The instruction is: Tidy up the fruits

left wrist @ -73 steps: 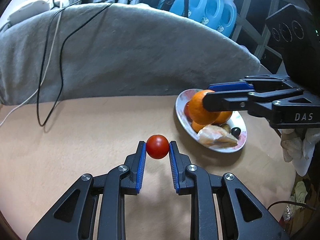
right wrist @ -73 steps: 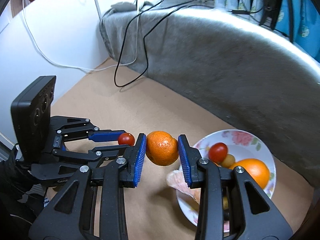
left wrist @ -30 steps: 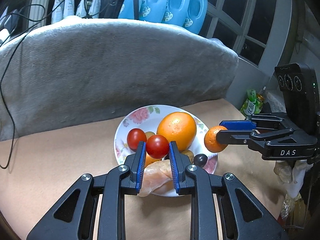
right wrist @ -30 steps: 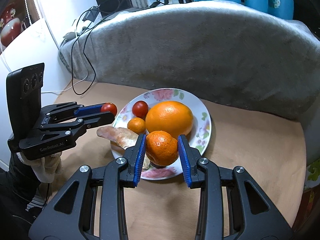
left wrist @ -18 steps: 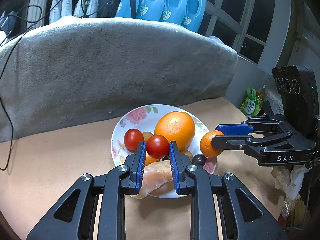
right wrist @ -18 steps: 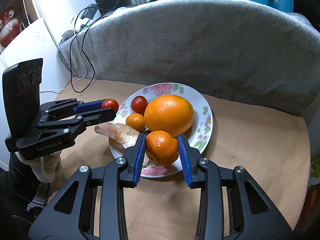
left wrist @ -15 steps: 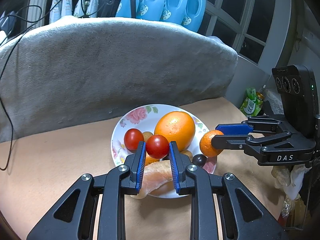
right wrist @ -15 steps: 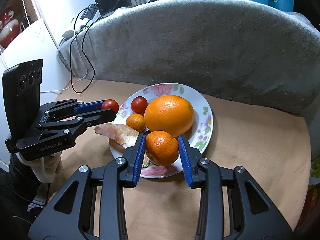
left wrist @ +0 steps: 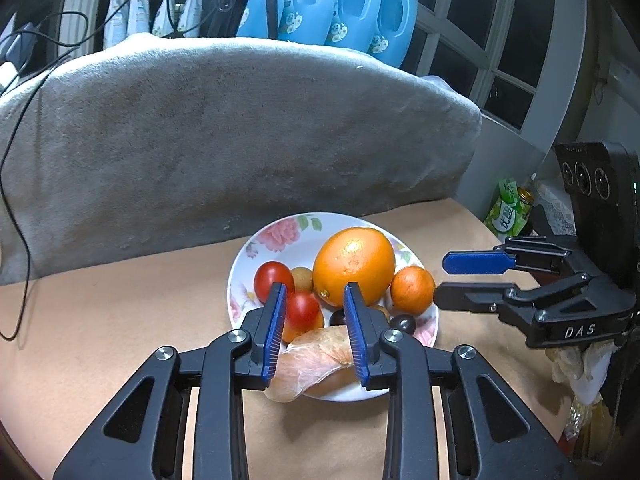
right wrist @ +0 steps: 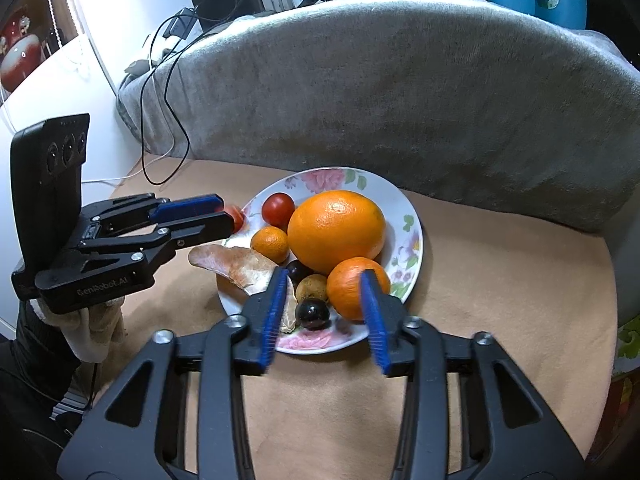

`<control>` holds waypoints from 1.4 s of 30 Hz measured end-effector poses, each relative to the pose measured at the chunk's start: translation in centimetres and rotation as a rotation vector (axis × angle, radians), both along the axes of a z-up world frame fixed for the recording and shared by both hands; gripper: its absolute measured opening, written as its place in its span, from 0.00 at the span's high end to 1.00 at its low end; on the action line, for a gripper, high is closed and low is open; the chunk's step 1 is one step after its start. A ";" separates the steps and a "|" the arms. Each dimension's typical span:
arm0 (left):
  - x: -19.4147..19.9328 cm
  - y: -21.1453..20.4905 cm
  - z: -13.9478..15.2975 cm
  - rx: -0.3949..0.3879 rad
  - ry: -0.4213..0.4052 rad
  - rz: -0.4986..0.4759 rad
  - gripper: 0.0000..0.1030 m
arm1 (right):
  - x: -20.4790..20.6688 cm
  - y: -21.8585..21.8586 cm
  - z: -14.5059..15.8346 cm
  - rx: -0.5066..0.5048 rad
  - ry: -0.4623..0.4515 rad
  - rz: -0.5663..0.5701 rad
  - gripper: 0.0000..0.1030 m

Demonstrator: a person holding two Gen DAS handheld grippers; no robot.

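A floral white plate [left wrist: 276,236] [right wrist: 412,216] holds a big orange [left wrist: 354,266] [right wrist: 336,232], a red tomato [left wrist: 273,280] [right wrist: 278,207], a peeled citrus segment [left wrist: 316,364] [right wrist: 236,266], dark grapes and small fruits. My left gripper [left wrist: 316,308] is open over the plate's near edge; the small tomato [left wrist: 302,312] lies loose on the plate between its fingers. My right gripper [right wrist: 324,292] is open; the mandarin [right wrist: 356,288] [left wrist: 412,290] rests on the plate against the big orange.
A grey blanket-covered backrest [left wrist: 224,128] rises behind the tan tabletop [right wrist: 500,280]. Black cables [right wrist: 168,100] hang at the left. Blue detergent bottles [left wrist: 340,4] stand behind. A green packet and jar [left wrist: 508,212] sit at the table's right edge.
Both grippers have opened. The small tomato has dropped from the left gripper onto the plate, and the mandarin has left the right gripper and sits by the big orange.
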State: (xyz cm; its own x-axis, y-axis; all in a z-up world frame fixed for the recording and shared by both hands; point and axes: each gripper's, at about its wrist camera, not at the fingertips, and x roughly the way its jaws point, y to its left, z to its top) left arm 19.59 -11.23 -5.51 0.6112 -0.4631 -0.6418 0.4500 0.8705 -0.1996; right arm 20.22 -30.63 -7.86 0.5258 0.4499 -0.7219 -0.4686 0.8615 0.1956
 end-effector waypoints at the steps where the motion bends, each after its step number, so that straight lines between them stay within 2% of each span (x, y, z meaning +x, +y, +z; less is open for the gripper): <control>1: 0.0 0.0 0.0 0.001 -0.001 0.002 0.69 | -0.1 0.0 -0.1 -0.004 -0.002 -0.001 0.53; 4: 0.0 0.2 0.2 -0.004 -0.007 0.012 0.55 | -0.4 0.1 -0.2 -0.013 -0.004 0.000 0.53; 7: 0.0 0.3 0.3 -0.007 -0.009 0.017 0.54 | -0.7 0.1 -0.3 -0.025 -0.009 0.001 0.51; 10: -0.1 0.2 0.4 -0.006 -0.012 0.020 0.43 | -0.8 0.2 -0.2 -0.033 -0.019 -0.002 0.36; 18: -0.2 0.0 0.7 0.004 -0.021 0.027 0.30 | -1.4 0.3 0.1 -0.067 -0.048 -0.009 0.36; 19: -0.2 0.0 0.8 0.005 -0.022 0.030 0.28 | -1.4 0.4 0.1 -0.078 -0.051 -0.010 0.33; 20: -0.2 0.0 0.8 0.005 -0.022 0.031 0.27 | -1.5 0.4 0.0 -0.083 -0.054 -0.010 0.23; 22: -0.2 0.0 0.8 0.005 -0.022 0.036 0.23 | -1.7 0.5 0.1 -0.088 -0.068 -0.015 0.17; 42: -1.6 0.4 1.7 0.013 -0.025 0.058 0.20 | -3.6 -0.1 1.3 -0.097 -0.129 -0.129 0.16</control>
